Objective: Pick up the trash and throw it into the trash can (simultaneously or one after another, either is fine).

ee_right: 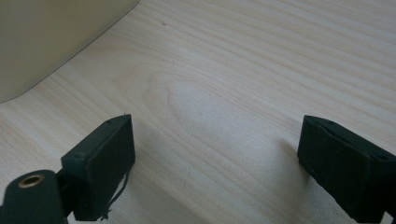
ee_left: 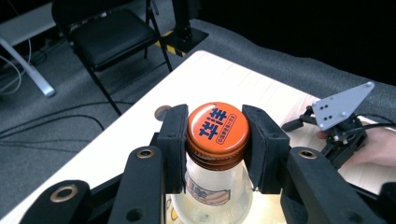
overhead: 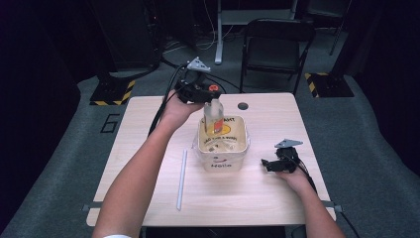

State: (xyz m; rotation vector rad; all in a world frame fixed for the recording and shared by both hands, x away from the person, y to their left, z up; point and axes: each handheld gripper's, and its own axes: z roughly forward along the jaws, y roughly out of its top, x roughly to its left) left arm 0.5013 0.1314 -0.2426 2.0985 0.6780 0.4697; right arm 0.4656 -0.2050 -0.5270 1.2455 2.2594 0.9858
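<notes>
The bottle (ee_left: 212, 186) is clamped at its orange cap (ee_left: 217, 128) by the left gripper (ee_left: 215, 140), a pad pressed to each side of the cap. It is held upright above the tub (overhead: 221, 157) at the table's (overhead: 148, 124) middle. The right gripper (ee_right: 215, 158) is rested near the right edge, jaws spread wide and empty. A white stick (overhead: 182, 179) is laid left of the tub.

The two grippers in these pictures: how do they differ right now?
The left gripper is shut on the orange cap of a bottle, while the right gripper is open and holds nothing. The left one is held up over the tub; the right one sits low beside it on the table. Both have black fingers.
</notes>
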